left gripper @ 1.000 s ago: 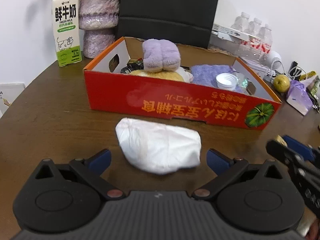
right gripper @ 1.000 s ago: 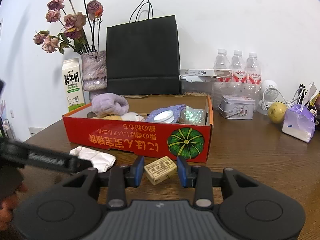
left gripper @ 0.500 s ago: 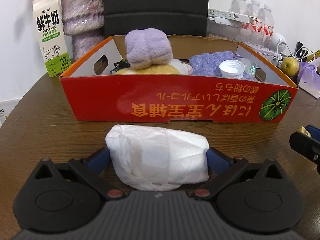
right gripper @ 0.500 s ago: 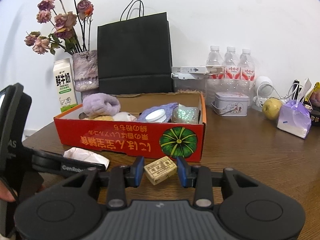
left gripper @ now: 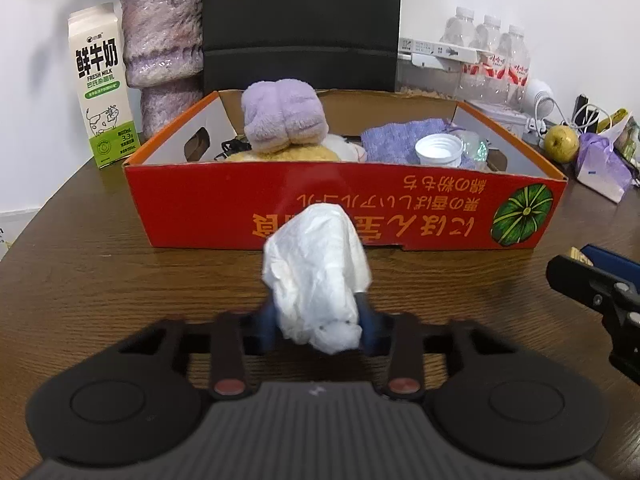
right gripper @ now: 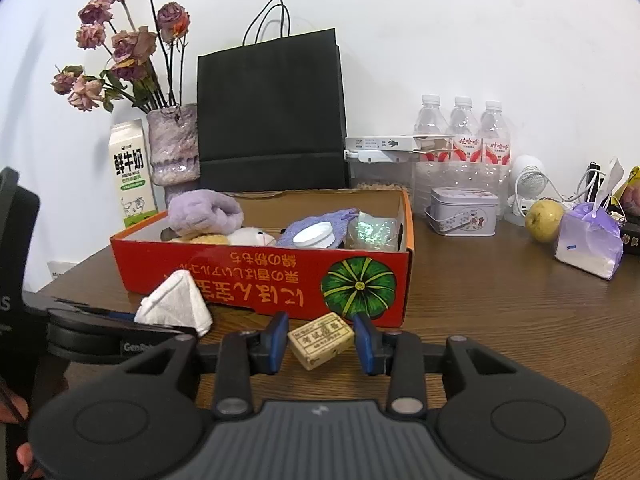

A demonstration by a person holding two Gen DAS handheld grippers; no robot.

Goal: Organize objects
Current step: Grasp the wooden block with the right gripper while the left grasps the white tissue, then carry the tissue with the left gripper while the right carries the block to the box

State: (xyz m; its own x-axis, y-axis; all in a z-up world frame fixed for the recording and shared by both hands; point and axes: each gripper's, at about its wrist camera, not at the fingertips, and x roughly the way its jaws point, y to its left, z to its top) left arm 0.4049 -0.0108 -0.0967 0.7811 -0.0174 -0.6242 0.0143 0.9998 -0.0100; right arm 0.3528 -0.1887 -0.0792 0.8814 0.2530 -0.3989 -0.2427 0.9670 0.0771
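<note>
Back along the wall, a milk carton (right gripper: 132, 175) stands just beside a mottled purple vase (right gripper: 174, 147) of dried roses (right gripper: 116, 46) — and a black paper bag (right gripper: 272, 108) rises right next to that. Over to the right, three water bottles (right gripper: 463, 130) line up behind a small tin (right gripper: 464, 211), with a yellow-green pear (right gripper: 544, 221) nearby — all on the brown wooden table (right gripper: 520, 320).

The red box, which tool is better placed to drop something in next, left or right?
Left. The left tool is shut on the white wad, while the right tool only straddles the small block before the red box.
</note>
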